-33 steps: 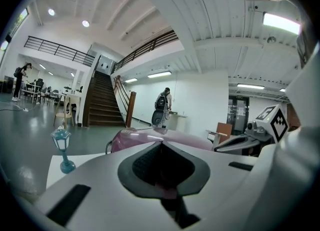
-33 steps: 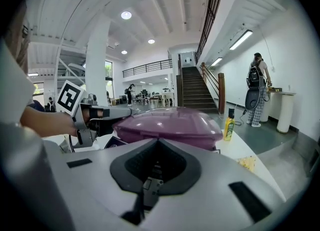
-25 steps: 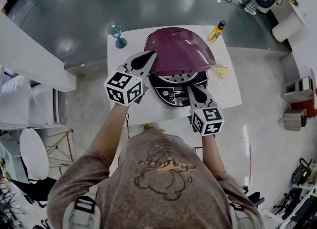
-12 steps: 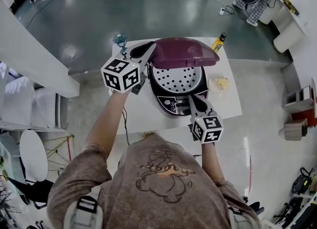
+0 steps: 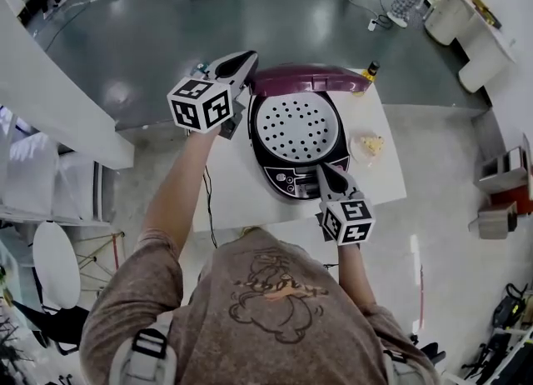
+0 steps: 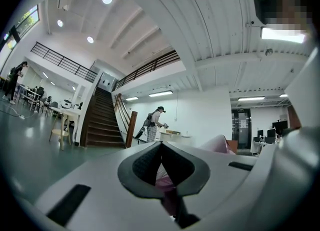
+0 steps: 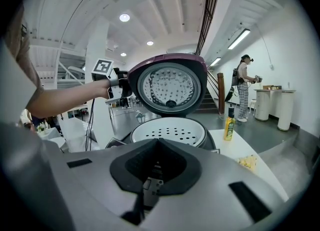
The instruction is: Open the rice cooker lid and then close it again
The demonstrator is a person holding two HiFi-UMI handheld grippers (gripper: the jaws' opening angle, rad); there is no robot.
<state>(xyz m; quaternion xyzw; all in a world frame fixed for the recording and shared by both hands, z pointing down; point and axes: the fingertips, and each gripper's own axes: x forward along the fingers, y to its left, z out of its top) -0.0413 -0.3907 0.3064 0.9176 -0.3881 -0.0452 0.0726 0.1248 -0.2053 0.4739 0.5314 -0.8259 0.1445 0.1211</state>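
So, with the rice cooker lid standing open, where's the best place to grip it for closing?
Take the lid by its thin left rim, coming from the left, as the left gripper grips it. The lid stands upright, hinged at the back, which leaves that side edge free.

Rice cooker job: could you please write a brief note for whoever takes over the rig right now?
Left gripper: shut on the left edge of the purple lid, holding it raised upright.
Right gripper: shut, empty, tip at the front panel of the rice cooker.
The cooker sits on the white table; a perforated white tray shows inside.
Done: lid opened. Left: swing it down and close it.
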